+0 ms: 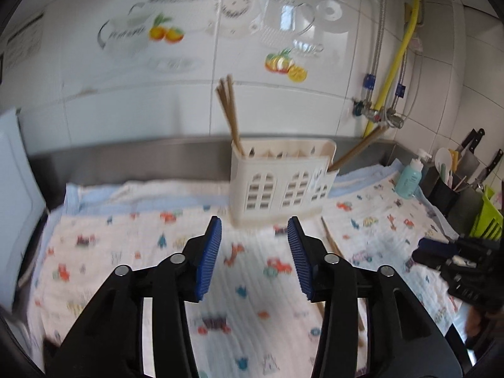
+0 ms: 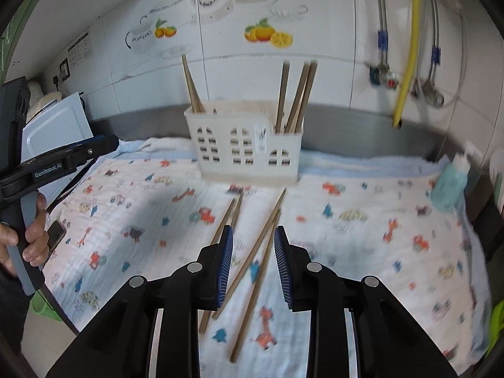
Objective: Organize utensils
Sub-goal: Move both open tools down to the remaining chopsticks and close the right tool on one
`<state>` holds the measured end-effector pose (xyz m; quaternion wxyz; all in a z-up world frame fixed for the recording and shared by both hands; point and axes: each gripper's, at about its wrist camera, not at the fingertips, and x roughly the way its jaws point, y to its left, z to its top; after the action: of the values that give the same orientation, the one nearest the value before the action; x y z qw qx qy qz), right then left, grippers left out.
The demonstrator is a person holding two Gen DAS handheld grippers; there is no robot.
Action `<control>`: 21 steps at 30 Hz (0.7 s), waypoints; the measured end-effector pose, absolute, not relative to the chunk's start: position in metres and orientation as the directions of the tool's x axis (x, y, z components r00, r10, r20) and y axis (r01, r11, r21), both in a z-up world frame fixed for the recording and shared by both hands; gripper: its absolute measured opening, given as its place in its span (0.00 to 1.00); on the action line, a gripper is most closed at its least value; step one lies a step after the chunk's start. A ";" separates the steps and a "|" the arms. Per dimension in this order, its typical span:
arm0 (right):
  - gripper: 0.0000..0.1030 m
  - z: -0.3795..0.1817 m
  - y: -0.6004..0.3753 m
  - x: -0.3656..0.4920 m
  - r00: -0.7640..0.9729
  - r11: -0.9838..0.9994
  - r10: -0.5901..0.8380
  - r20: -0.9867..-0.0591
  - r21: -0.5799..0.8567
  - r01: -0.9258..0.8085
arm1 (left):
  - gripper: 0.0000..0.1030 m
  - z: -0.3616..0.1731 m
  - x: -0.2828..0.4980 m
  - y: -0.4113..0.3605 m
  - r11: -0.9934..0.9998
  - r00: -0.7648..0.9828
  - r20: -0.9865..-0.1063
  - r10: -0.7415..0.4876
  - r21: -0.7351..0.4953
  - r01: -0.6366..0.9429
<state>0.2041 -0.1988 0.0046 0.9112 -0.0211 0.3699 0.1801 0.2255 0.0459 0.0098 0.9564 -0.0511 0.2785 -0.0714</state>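
A white plastic utensil holder stands on a patterned cloth by the tiled wall. Wooden chopsticks stand in its left end and right end. Several loose chopsticks lie on the cloth in front of it; one shows in the left wrist view. My right gripper hovers open above the loose ones, its pads apart from them. My left gripper is open and empty, facing the holder. A hand holds it at the left.
A teal soap bottle stands at the cloth's right edge. Behind it are a black container of knives and tools and a green basket. A white board leans at the left. Pipes and a yellow hose run down the wall.
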 end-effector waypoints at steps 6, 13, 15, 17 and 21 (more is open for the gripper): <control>0.24 -0.039 -0.188 0.186 0.635 0.944 0.303 -0.711 0.135 -0.300 | 0.44 -0.018 0.203 0.052 0.992 0.828 -0.552 -0.103 -0.115 0.047; 0.17 -0.072 -0.175 0.185 0.595 0.946 0.316 -0.739 0.196 -0.259 | 0.45 -0.037 0.189 0.063 0.988 0.814 -0.574 -0.087 -0.154 -0.003; 0.17 -0.082 -0.171 0.187 0.580 0.947 0.313 -0.752 0.204 -0.247 | 0.50 -0.043 0.186 0.066 0.987 0.810 -0.581 -0.083 -0.162 -0.014; 0.13 -0.088 -0.168 0.188 0.577 0.952 0.298 -0.761 0.195 -0.234 | 0.50 -0.047 0.184 0.068 0.987 0.806 -0.586 -0.076 -0.159 -0.023; 0.12 -0.092 -0.169 0.195 0.576 0.957 0.289 -0.764 0.210 -0.202 | 0.50 -0.055 0.181 0.072 0.986 0.798 -0.598 -0.078 -0.167 -0.029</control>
<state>0.1946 -0.1689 -0.0923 0.8864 0.0498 0.4389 0.1386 0.1814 0.0724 -0.0550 0.9443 -0.0841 0.3179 -0.0129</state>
